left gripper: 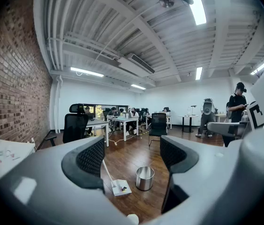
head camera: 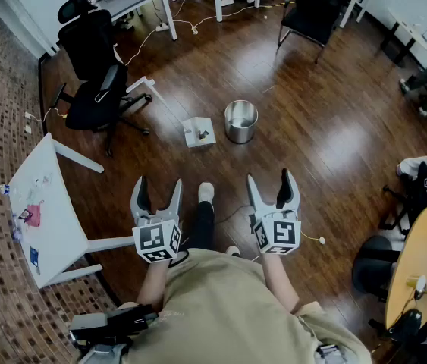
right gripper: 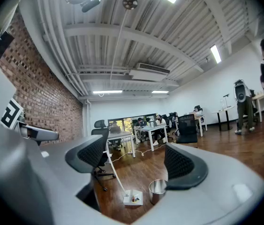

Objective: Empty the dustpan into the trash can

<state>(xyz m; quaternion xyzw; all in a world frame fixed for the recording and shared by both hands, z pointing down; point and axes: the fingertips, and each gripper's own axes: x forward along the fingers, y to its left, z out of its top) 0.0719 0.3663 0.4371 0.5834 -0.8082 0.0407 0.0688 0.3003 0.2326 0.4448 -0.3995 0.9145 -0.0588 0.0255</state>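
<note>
Closest to us, the left gripper (head camera: 158,185) and the right gripper (head camera: 269,179) are held out side by side at about waist height. Both have their jaws spread wide with nothing between the pads, and each gripper's own view shows only floor through the gap. Both are well short of the trash can (head camera: 240,121), on our side of it, and our shoe (head camera: 206,192) points toward it between them. Further out, the dustpan (head camera: 199,132) sits flat on the wooden floor (head camera: 312,150) just to the left of the trash can, close beside it, though we cannot tell whether they touch. A few small scraps (head camera: 203,136) lie in its tray. Its long thin handle (head camera: 166,101) rises from the pan and leans away from the trash can toward the black office chair (head camera: 92,82), which stands well to the can's left and beyond it. We judge the dustpan to be light, stiff plastic, easy to lift but quick to swing on that long stem. The handle looks like the place to take hold, probably low on the stem for control, with the tray kept level until it is over the rim so the loose scraps do not slide off early. The trash can is a small, open, shiny metal cylinder that looks light enough to skid or tip on the smooth floor if the pan knocks it. Nothing has been picked up yet.
</note>
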